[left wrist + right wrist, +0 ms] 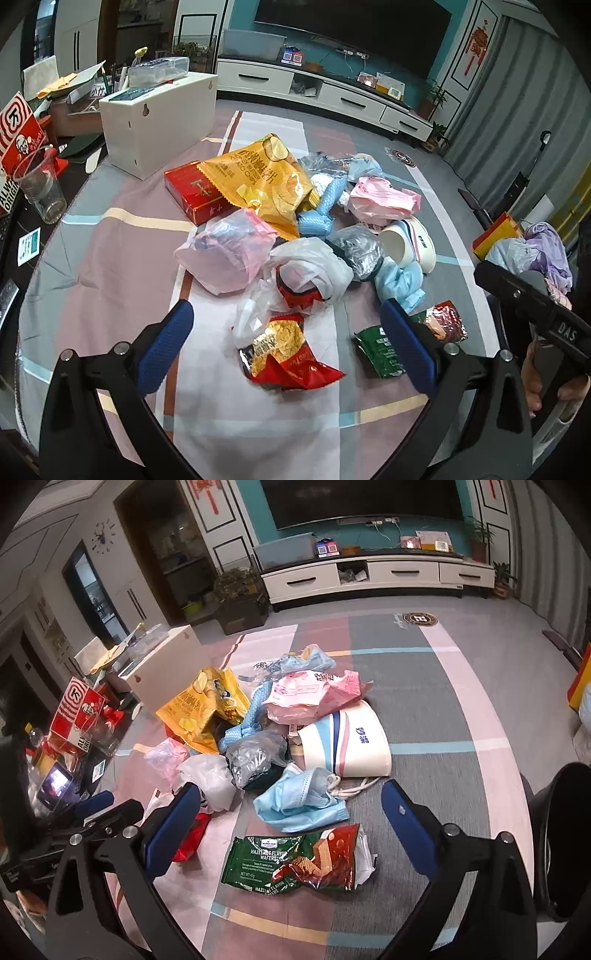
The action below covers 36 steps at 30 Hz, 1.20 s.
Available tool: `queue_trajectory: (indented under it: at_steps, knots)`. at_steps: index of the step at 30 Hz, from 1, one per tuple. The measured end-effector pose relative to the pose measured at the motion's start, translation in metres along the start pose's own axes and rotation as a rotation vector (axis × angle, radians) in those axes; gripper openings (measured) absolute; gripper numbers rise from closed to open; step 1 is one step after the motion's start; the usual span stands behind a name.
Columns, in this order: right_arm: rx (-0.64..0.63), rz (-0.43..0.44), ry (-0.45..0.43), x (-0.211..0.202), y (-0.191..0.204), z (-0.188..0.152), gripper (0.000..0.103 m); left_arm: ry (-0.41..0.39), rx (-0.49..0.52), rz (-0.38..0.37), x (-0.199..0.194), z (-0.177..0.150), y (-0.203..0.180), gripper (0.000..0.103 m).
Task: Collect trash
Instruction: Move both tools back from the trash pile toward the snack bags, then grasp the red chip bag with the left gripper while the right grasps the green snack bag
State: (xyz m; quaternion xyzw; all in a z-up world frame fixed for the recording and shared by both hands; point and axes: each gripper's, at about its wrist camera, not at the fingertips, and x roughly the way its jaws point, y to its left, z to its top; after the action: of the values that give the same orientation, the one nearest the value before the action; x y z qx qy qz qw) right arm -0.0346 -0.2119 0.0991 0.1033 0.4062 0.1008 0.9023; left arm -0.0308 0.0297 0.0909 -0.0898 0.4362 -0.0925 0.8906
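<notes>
A pile of trash lies on the cloth-covered table [110, 258]. My left gripper [286, 339] is open and empty, its blue fingers either side of a red and gold snack wrapper [288, 354]. My right gripper [291, 823] is open and empty, hovering over a green and red hazelnut wafer wrapper [295, 860] and a blue face mask [303, 801]. The wafer wrapper also shows in the left wrist view [384, 350]. Further back lie a yellow chip bag [266, 177], a red box [192, 192], pink plastic bags [229, 251], a white plastic bag [314, 269] and a white paper cup [347, 738].
A white box [159, 122] stands at the table's back left. A clear plastic cup [40, 184] and a KFC sign [20, 136] stand at the left edge. A black bin [565, 834] is at the right. A bag of clothes [528, 243] sits beyond the table's right edge.
</notes>
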Motion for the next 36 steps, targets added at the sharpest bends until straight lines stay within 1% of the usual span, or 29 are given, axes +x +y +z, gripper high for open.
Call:
queue_trajectory:
  at_steps: [2, 7, 10, 12, 18, 22, 29, 33, 35, 36]
  knots:
    - [0.004, 0.002, 0.004, -0.001, 0.000, 0.000, 0.093, 0.009, -0.012, -0.016, -0.001, -0.001, 0.001, 0.100]
    - [0.002, 0.005, 0.002, -0.007, 0.002, -0.005, 0.093, 0.014, -0.021, -0.041, -0.007, -0.007, -0.001, 0.099]
    - [0.003, 0.006, 0.015, -0.006, 0.003, -0.009, 0.093, 0.006, -0.017, -0.033, -0.008, -0.010, -0.003, 0.099]
    - [0.002, -0.001, 0.021, -0.004, 0.001, -0.012, 0.090, 0.012, -0.015, -0.033, -0.007, -0.013, -0.004, 0.098]
    - [0.026, -0.026, 0.070, 0.011, -0.009, -0.018, 0.085, 0.082, -0.017, -0.006, 0.016, -0.024, -0.003, 0.090]
    - [0.021, -0.035, 0.102, 0.019, -0.013, -0.022, 0.083, 0.113, -0.004, 0.001, 0.029, -0.030, -0.006, 0.090]
    - [0.038, -0.038, 0.165, 0.037, -0.023, -0.028, 0.081, 0.157, -0.015, 0.005, 0.048, -0.036, -0.009, 0.089]
    - [0.035, -0.035, 0.201, 0.047, -0.024, -0.033, 0.079, 0.185, -0.028, -0.001, 0.061, -0.039, -0.007, 0.084]
    - [0.031, -0.037, 0.219, 0.051, -0.023, -0.036, 0.075, 0.202, -0.039, -0.003, 0.070, -0.040, -0.006, 0.080]
    - [0.024, -0.040, 0.229, 0.054, -0.023, -0.037, 0.074, 0.186, -0.031, 0.005, 0.069, -0.040, -0.007, 0.078]
